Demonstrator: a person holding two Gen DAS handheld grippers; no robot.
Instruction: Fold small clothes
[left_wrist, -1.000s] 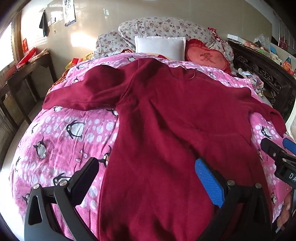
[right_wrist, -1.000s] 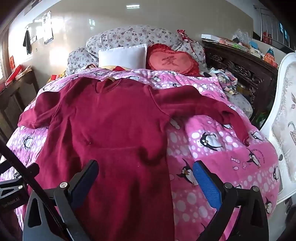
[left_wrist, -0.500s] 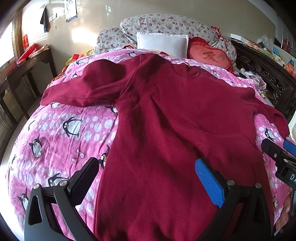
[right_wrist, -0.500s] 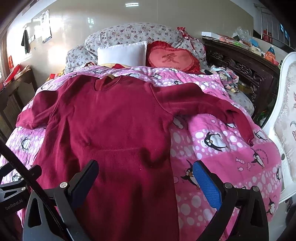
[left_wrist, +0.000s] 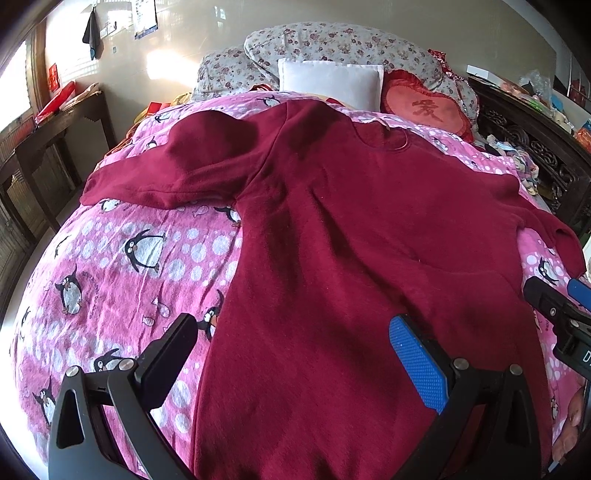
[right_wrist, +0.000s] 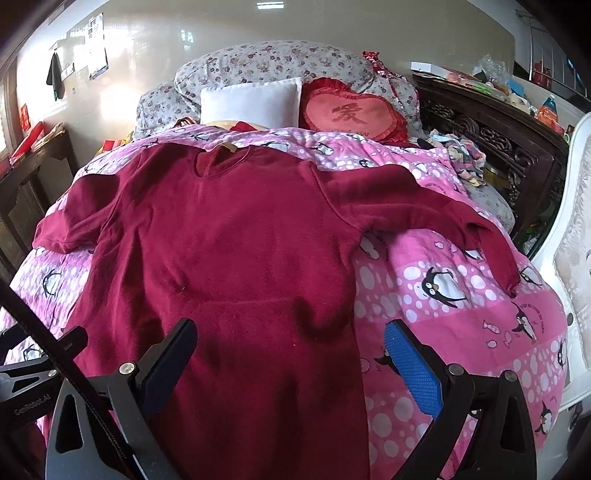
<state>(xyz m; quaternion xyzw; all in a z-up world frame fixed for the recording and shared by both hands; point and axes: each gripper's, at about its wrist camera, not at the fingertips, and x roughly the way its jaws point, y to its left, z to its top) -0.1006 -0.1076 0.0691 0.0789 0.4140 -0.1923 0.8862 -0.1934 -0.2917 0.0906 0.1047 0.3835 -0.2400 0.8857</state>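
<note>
A dark red long-sleeved garment (left_wrist: 351, 240) lies spread flat on the pink penguin quilt (left_wrist: 122, 266), collar toward the pillows, both sleeves stretched out sideways. It also shows in the right wrist view (right_wrist: 240, 258). My left gripper (left_wrist: 291, 354) is open and empty above the garment's lower left part. My right gripper (right_wrist: 291, 354) is open and empty above the garment's lower right edge; it also shows at the right edge of the left wrist view (left_wrist: 554, 306). The hem is hidden below both views.
A white pillow (left_wrist: 330, 83), a red heart cushion (left_wrist: 428, 107) and floral bedding (right_wrist: 277, 66) lie at the head of the bed. A dark carved wooden frame (right_wrist: 498, 147) runs along the right. A wooden side table (left_wrist: 48, 125) stands left. A white chair (right_wrist: 576, 240) is at the right.
Both grippers have moved slightly forward over the garment, staying open. The garment has not moved.
</note>
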